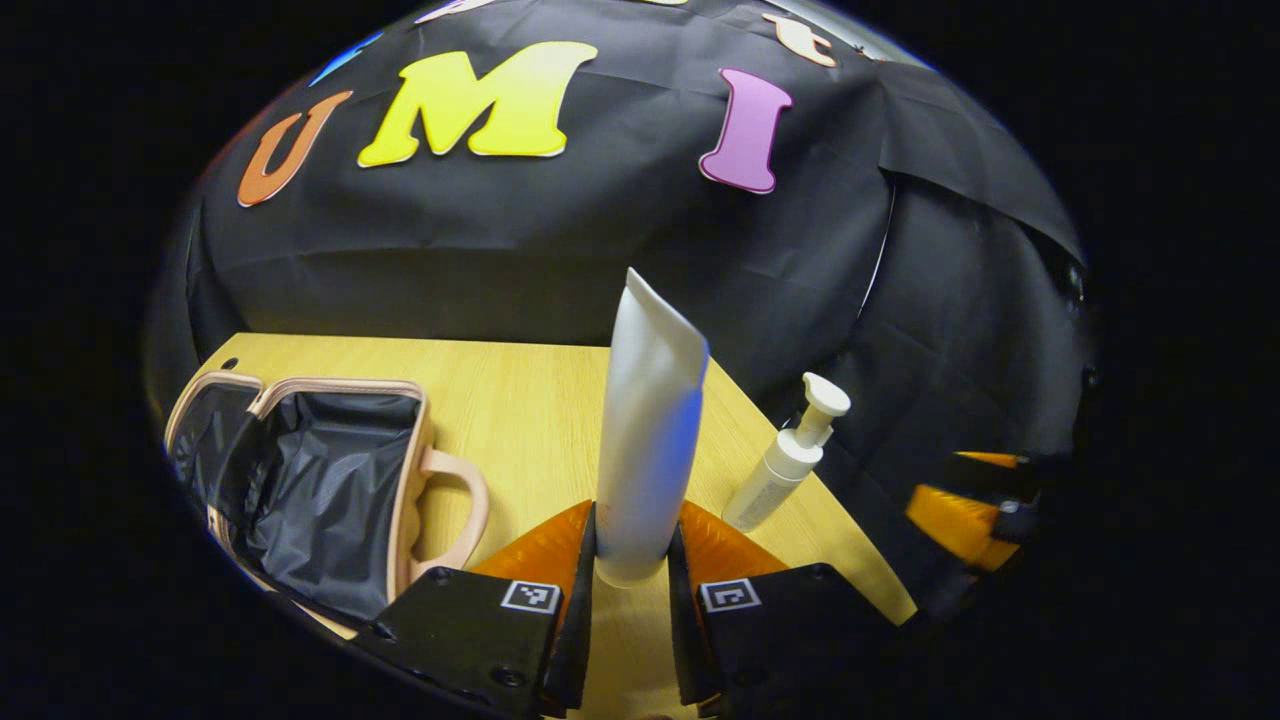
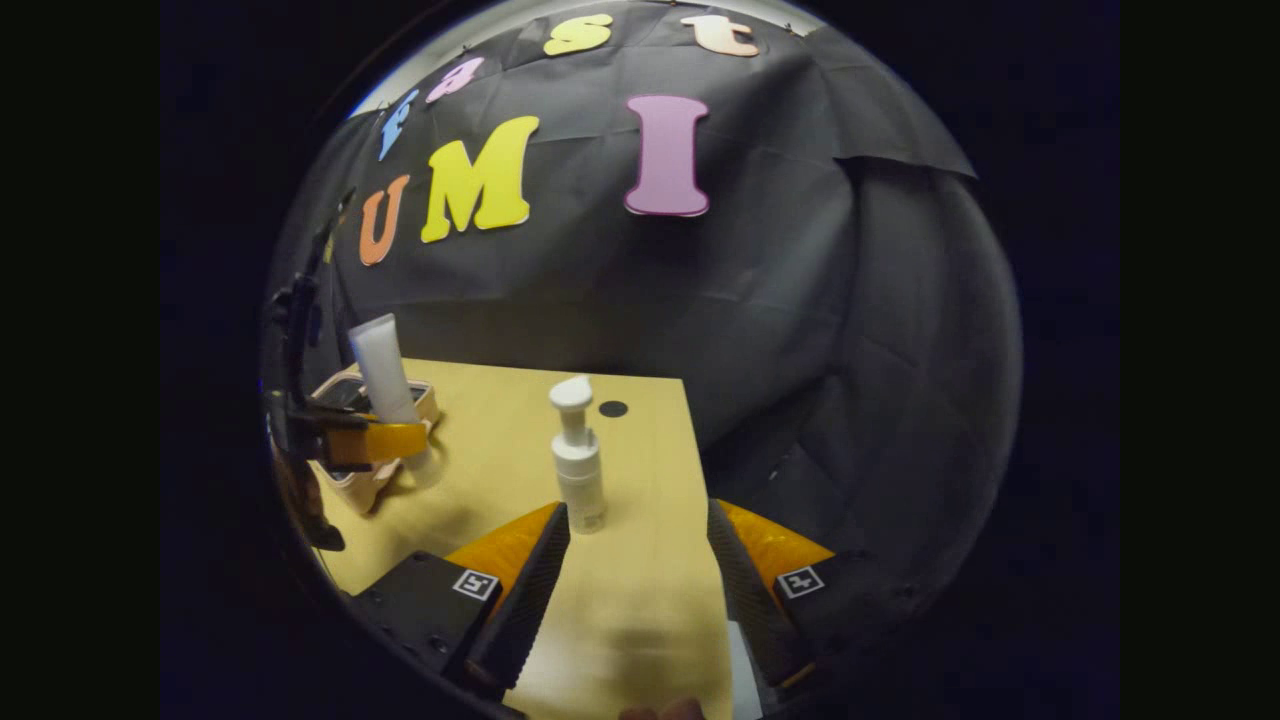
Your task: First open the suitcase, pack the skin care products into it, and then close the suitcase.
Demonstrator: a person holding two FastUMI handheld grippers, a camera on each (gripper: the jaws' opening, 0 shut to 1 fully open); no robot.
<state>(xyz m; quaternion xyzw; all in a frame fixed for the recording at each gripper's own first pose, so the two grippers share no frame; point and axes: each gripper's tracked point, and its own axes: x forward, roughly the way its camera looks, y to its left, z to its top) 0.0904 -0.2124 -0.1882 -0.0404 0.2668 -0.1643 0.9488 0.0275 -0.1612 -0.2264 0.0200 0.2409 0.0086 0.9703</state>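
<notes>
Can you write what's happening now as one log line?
suitcase: open | left gripper: holds tube | right gripper: open | pump bottle: on table

Suitcase — lower corner cut off by the edge.

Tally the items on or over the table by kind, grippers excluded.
Squeeze tube, white, held upright in the left gripper: 1
Pump bottle, white, standing on the table ahead of the open right gripper: 1
Suitcase, small, lying open: 1
Total: 3
</notes>
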